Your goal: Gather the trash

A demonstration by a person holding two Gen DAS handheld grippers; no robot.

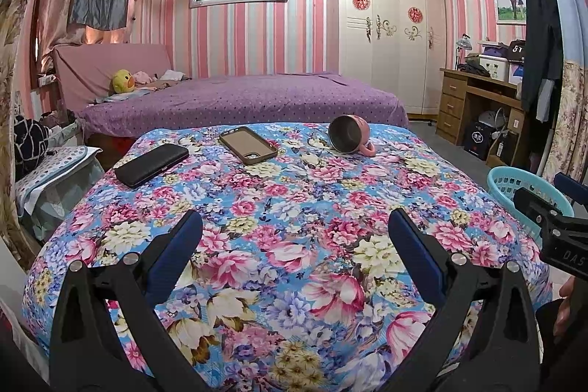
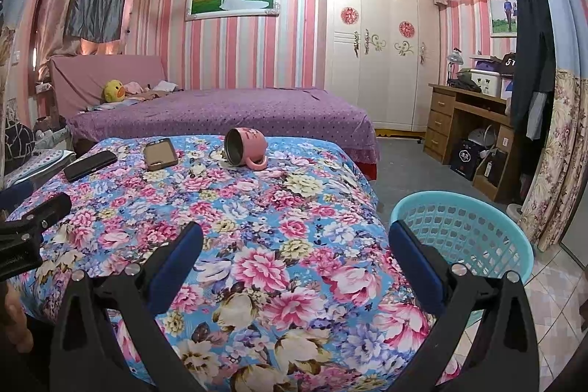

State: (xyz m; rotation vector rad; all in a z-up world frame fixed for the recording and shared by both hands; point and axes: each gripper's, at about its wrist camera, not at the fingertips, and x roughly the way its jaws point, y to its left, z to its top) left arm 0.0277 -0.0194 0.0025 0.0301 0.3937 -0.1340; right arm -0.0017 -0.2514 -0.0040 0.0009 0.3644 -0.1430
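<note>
both pairs of blue-padded fingers are spread wide with nothing between them. left gripper (image 1: pixel 294 226) hovers above the near part of a table covered in a floral cloth (image 1: pixel 294 208); right gripper (image 2: pixel 294 237) hovers over the same table's right edge, beside a turquoise plastic basket (image 2: pixel 474 230) that stands on the floor just right of the table. at the table's far end lie a black case (image 1: pixel 151 165) on the left, a brown phone case (image 1: pixel 248 145) in the middle, inner side up, and a pink mug (image 1: pixel 349 134) tipped on its side, mouth facing the cameras. the three sit apart from one another. behind the table is a bed with a purple spread (image 1: pixel 239 98).
</note>
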